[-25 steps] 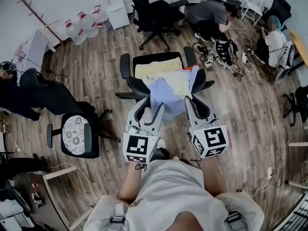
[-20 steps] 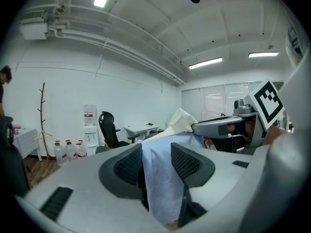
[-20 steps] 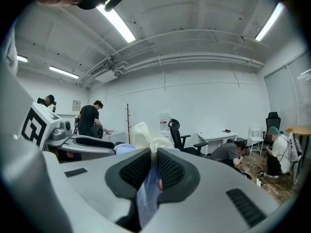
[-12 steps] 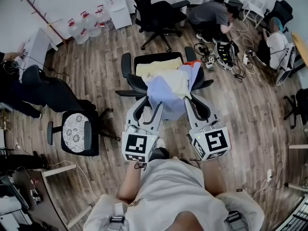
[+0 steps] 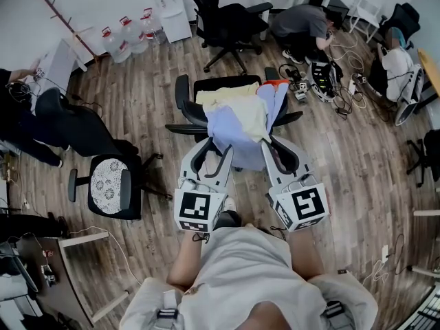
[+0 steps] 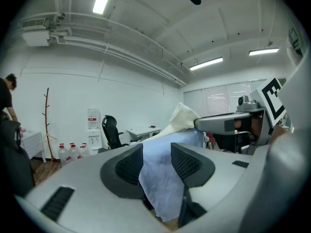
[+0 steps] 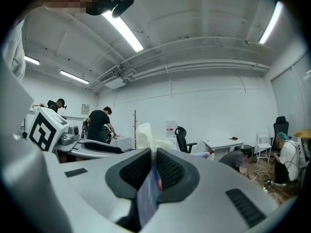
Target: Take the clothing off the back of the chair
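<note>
- The light blue garment (image 5: 230, 126) is soft, thin and creased. It spreads over the black office chair (image 5: 181, 91) in the middle of the wooden floor (image 5: 344, 163), and its near edge is raised toward the person.
- Under and beyond it, a pale yellow garment (image 5: 223, 96) lies bunched on the same chair. A small strip of red-orange cloth (image 5: 278, 82) shows at the far right corner of the pile.
- The left hand-held gripper (image 5: 212, 155) holds the near left part of the light blue garment. In the left gripper view, its jaws (image 6: 156, 161) stand a narrow way apart, and a thick hanging fold of the blue cloth (image 6: 160, 188) fills the gap, with both ribbed pads against it.
- The right hand-held gripper (image 5: 276, 151) holds the near right part of that garment. In the right gripper view, its jaws (image 7: 153, 171) are almost together, pinching a thin blue fold (image 7: 147, 198) that hangs down between them. The pale yellow cloth (image 7: 146, 135) rises just beyond the tips.
</note>
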Demonstrator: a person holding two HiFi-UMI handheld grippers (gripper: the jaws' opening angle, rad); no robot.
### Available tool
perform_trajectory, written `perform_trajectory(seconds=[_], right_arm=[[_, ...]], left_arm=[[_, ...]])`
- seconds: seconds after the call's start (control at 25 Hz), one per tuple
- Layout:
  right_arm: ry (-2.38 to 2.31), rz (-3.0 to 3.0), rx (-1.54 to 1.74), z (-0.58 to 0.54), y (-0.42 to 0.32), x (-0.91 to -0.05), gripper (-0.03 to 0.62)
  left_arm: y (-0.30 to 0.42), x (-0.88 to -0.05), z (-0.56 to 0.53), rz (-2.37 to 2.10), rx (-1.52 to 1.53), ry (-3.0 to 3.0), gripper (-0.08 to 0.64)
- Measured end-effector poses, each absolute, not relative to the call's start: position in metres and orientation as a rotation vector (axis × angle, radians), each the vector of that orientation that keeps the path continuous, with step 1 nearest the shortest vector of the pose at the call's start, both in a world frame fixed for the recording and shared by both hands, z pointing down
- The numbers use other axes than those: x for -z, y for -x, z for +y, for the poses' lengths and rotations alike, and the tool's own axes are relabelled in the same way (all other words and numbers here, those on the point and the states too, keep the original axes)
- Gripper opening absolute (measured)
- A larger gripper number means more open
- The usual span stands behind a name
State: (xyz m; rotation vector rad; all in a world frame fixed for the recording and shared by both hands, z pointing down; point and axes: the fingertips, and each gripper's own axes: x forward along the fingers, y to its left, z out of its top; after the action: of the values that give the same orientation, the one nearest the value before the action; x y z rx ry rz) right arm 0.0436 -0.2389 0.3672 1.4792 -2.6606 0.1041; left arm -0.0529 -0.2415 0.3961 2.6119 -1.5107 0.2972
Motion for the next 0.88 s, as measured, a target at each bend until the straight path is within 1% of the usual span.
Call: perform_trajectory(seconds=[0.72, 0.88], right_arm=[[-1.435, -2.741, -0.016, -0.189, -0.051, -0.347, 0.046], [-1.428, -2.756, 0.001, -0.172, -0.060, -0.344, 0.046]], left_arm=[[0.043, -0.383, -0.194, -1.578, -0.268, -2.617, 0.189], [0.034, -0.381, -0.176, -1.601, -0.270, -2.622, 0.172]])
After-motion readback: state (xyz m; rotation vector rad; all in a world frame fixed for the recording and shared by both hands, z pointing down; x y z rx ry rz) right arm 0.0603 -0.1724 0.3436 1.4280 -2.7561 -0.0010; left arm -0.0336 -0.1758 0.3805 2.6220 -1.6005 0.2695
